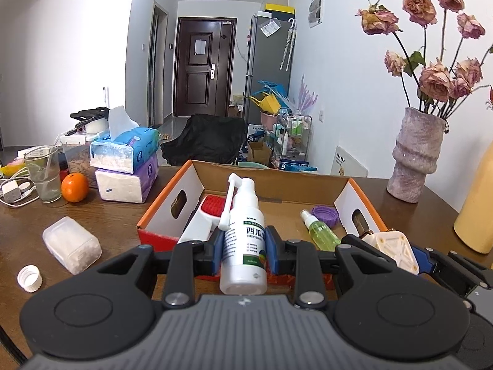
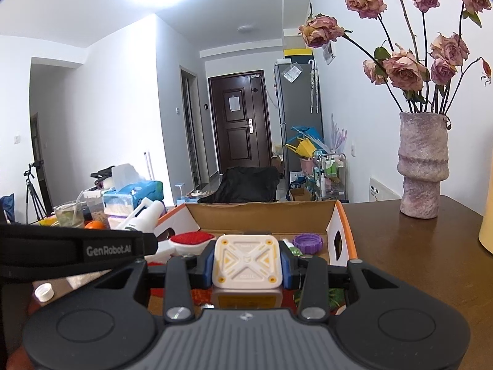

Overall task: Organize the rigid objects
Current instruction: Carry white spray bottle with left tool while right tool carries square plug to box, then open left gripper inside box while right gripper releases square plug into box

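My left gripper (image 1: 243,246) is shut on a white spray bottle (image 1: 245,246) with a long nozzle, held upright at the near edge of an open cardboard box (image 1: 271,185) with orange rims. My right gripper (image 2: 247,260) is shut on a cream square block (image 2: 247,260) with yellow marks, also at the box's near edge; the block shows in the left wrist view (image 1: 393,249) too. Inside the box lie a red and white brush (image 1: 209,208), a small green spray bottle (image 1: 320,231) and a purple cap (image 1: 325,214).
On the brown table (image 1: 101,215) to the left lie a clear plastic container (image 1: 72,248), a white cap (image 1: 29,278), an orange (image 1: 74,187), a glass (image 1: 43,172) and stacked tissue packs (image 1: 126,166). A vase of dried roses (image 2: 422,166) and a yellow object (image 1: 477,209) stand to the right.
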Available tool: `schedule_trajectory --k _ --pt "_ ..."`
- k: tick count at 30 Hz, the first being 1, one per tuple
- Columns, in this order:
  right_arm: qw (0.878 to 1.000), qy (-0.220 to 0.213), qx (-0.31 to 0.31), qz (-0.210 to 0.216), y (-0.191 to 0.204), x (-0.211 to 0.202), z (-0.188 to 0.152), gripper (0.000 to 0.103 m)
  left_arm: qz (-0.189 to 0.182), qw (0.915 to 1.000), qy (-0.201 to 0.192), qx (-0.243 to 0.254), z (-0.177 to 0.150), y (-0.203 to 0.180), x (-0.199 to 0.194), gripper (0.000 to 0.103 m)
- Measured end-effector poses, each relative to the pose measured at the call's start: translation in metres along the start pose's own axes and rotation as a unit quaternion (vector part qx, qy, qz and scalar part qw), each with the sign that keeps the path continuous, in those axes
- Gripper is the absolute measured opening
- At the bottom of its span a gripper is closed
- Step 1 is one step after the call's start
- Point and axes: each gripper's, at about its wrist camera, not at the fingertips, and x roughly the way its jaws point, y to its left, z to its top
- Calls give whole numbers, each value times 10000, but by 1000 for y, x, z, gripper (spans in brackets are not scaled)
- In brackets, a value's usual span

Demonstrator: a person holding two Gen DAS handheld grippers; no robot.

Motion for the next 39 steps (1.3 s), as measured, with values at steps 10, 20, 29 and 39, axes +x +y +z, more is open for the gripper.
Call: schedule_trajectory --k 10,20,29,39 --pt "10000 14 76 -56 -13 30 9 38 -25 9999 23 -151 15 1 34 29" --pt "9999 58 93 -107 -26 64 16 38 -21 9998 45 -178 28 -2 66 29" --pt "9998 44 100 -181 -33 91 24 38 61 9998 29 -185 40 0 92 29" --pt "9998 91 48 -186 -35 119 31 38 147 9999 72 -47 50 3 122 29"
